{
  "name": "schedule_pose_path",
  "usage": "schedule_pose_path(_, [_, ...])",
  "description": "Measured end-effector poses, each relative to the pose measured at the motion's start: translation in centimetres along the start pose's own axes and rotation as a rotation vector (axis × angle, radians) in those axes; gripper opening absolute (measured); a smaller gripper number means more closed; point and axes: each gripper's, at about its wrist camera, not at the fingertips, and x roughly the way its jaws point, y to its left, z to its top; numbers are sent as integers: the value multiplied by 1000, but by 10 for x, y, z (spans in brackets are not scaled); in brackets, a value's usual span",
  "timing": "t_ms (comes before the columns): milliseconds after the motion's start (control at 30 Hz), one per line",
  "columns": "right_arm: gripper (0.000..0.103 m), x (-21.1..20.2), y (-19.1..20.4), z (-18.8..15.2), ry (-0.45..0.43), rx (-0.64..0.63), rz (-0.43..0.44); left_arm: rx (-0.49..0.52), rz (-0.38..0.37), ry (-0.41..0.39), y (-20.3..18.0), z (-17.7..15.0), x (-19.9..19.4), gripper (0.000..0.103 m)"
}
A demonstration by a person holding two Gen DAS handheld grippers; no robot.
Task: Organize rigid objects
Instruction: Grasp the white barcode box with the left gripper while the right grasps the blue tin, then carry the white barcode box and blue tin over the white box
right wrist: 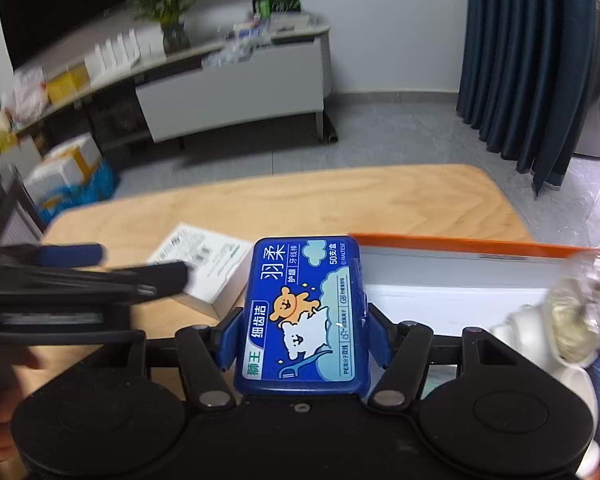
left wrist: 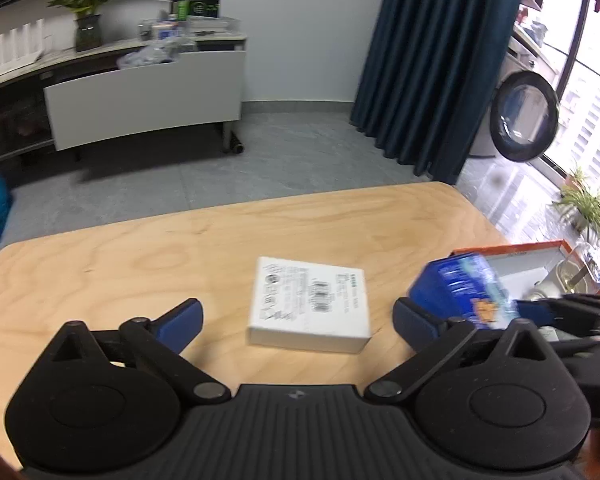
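Note:
My right gripper [right wrist: 302,338] is shut on a blue dental floss box [right wrist: 304,312] with a cartoon bear, held above the table beside the orange-rimmed box [right wrist: 460,242]. In the left wrist view the blue floss box [left wrist: 460,288] shows at the right, blurred, with the orange-rimmed box [left wrist: 512,250] behind it. My left gripper [left wrist: 296,318] is open and empty, its fingers on either side of a white flat box [left wrist: 310,304] lying on the wooden table [left wrist: 140,248]. The white box also shows in the right wrist view [right wrist: 204,260], with the left gripper's fingers [right wrist: 164,276] over it.
The orange-rimmed box holds a glass item [right wrist: 576,320] and white objects [right wrist: 540,332]. Beyond the table's far edge are grey floor, a white cabinet [left wrist: 148,96], a dark blue curtain [left wrist: 432,64] and a washing machine [left wrist: 524,116]. Cardboard boxes [right wrist: 64,172] stand on the floor at the left.

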Motion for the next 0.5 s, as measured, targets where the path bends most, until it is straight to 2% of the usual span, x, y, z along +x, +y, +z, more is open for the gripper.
schedule_pose_path(200, [74,-33,-16,-6,-48,33,24,48,72,56,-18,0,30,101])
schedule_pose_path(267, [74,-41,-16,-5,-64,35,23,55,102,60,-22,-1,36,79])
schedule_pose_path(300, [74,-47,-16,-5,-74,28,17,49,118,69,-24,-2,38,79])
schedule_pose_path(500, [74,-83,-21,-10,-120,9,14,23,210,10,-43,-2,-12,79])
